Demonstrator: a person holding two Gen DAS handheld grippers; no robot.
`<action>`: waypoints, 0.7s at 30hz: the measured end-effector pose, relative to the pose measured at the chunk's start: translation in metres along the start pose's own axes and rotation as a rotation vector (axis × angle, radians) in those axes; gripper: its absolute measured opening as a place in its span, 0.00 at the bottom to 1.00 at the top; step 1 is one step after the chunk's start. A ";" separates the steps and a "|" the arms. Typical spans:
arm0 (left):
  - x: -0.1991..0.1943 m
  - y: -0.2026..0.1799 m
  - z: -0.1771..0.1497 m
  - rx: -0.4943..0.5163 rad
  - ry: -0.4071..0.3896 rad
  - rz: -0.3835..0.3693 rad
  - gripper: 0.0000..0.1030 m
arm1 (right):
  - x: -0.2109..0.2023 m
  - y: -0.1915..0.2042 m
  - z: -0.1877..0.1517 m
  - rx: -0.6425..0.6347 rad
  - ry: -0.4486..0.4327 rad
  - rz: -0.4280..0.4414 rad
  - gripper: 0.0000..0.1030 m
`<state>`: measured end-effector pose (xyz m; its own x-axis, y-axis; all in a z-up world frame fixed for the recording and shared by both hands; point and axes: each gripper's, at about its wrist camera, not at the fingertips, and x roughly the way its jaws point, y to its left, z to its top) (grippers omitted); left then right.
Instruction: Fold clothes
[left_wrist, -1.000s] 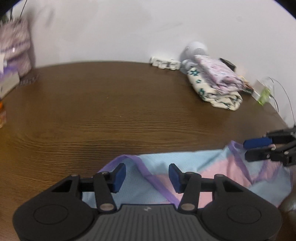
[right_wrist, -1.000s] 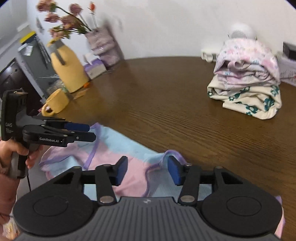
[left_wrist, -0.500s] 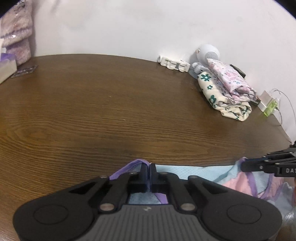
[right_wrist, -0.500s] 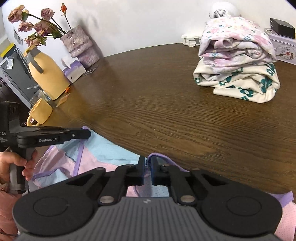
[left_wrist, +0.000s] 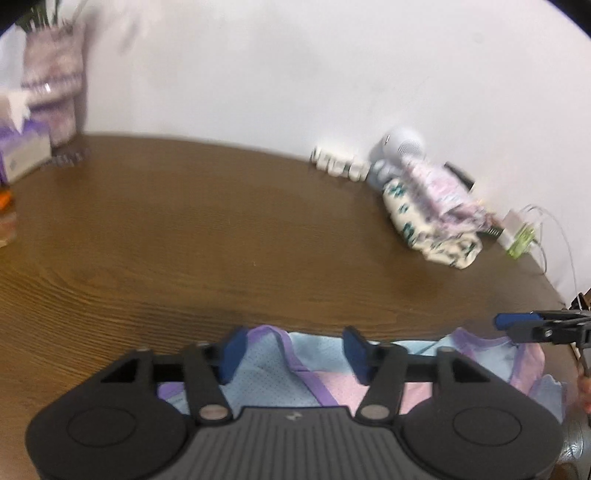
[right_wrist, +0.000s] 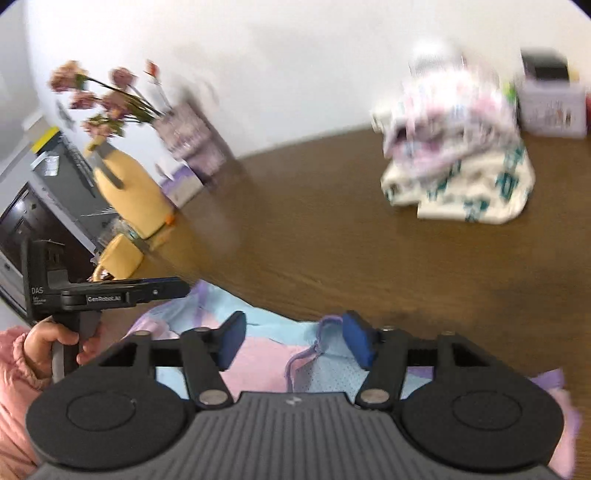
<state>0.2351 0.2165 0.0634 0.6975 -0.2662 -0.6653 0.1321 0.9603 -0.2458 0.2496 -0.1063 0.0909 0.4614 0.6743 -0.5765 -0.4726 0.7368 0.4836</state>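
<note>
On the brown wooden table (left_wrist: 229, 243), a folded stack of floral cotton clothes (right_wrist: 461, 162) sits finished at the far edge, while the pastel blue-and-pink mesh garment (left_wrist: 280, 373) lies near, unfolded, beneath the left gripper (left_wrist: 291, 350) and right gripper (right_wrist: 295, 339), jaws just reopened, nothing gripped.

We look out from each handheld gripper, low and close over the dark brown wooden table (left_wrist: 221, 240), angled down along its fingers. Our left view faces the white wall (left_wrist: 295, 74); our right view looks leftward across it. Both share the pastel blue-and-pink mesh garment (right_wrist: 258, 354) and the folded floral fabric stack (left_wrist: 432, 218)
</note>
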 end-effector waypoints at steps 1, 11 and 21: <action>-0.009 0.000 -0.003 0.006 -0.024 0.006 0.73 | -0.010 0.003 -0.001 -0.023 -0.019 0.000 0.78; -0.069 -0.034 -0.068 0.115 -0.213 0.000 0.95 | -0.074 0.055 -0.070 -0.257 -0.181 -0.103 1.00; -0.070 -0.093 -0.103 0.108 -0.315 -0.035 0.98 | -0.071 0.091 -0.117 -0.317 -0.341 -0.408 1.00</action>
<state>0.1014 0.1370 0.0604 0.8726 -0.2761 -0.4029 0.2218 0.9589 -0.1767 0.0858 -0.0932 0.0986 0.8413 0.3577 -0.4054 -0.3836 0.9233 0.0187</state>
